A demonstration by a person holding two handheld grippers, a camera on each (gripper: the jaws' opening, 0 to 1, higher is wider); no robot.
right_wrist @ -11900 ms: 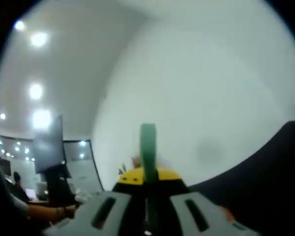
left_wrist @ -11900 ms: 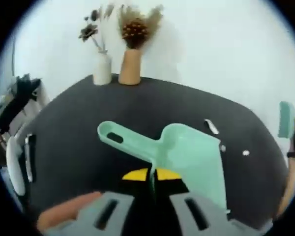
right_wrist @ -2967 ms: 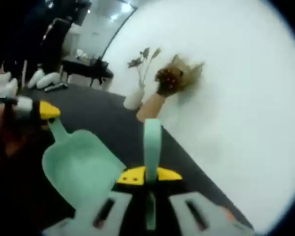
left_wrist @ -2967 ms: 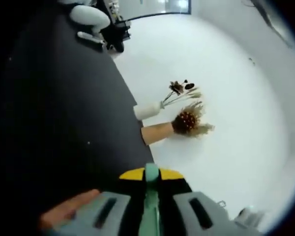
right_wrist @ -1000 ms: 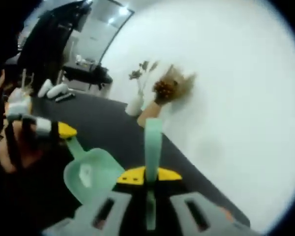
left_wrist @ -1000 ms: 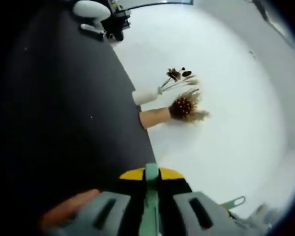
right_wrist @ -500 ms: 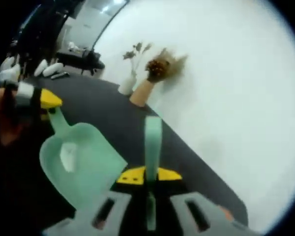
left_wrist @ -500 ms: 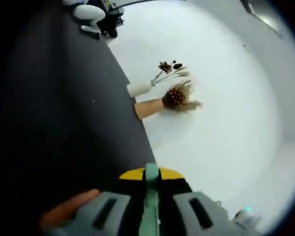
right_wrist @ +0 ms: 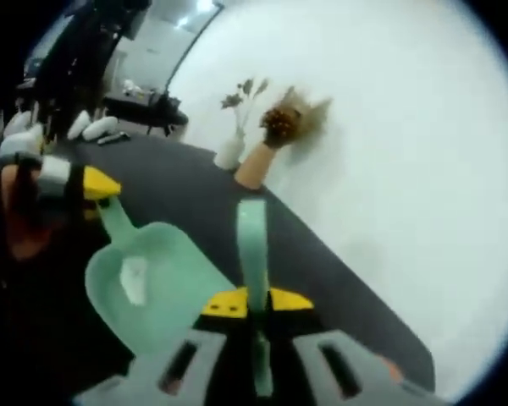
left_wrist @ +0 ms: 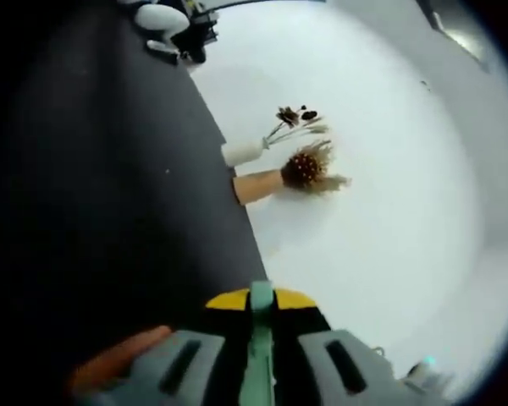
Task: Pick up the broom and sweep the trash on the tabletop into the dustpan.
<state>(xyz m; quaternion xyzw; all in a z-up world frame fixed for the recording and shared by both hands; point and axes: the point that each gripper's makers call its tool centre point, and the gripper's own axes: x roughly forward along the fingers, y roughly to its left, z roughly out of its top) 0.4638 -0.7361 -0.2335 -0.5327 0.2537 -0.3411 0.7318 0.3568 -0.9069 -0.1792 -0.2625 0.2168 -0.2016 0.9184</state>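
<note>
The mint dustpan [right_wrist: 157, 283], now carrying a pale scrap [right_wrist: 134, 277], is held off the dark desk [right_wrist: 203, 207] by the left tool [right_wrist: 102, 188] clamped on its handle, while the broom handle [right_wrist: 252, 245] stays gripped in the right tool [right_wrist: 254, 306]; sweeping appears nearly done.

Black table [left_wrist: 110, 211] runs along a white wall [left_wrist: 389, 211]. At the table's edge by the wall stand a white vase [left_wrist: 242, 152] with dark dried stems and, beside it, a tan vase [left_wrist: 258, 185] with a brown dried bunch. White rounded objects [right_wrist: 91, 124] lie at the table's far end.
</note>
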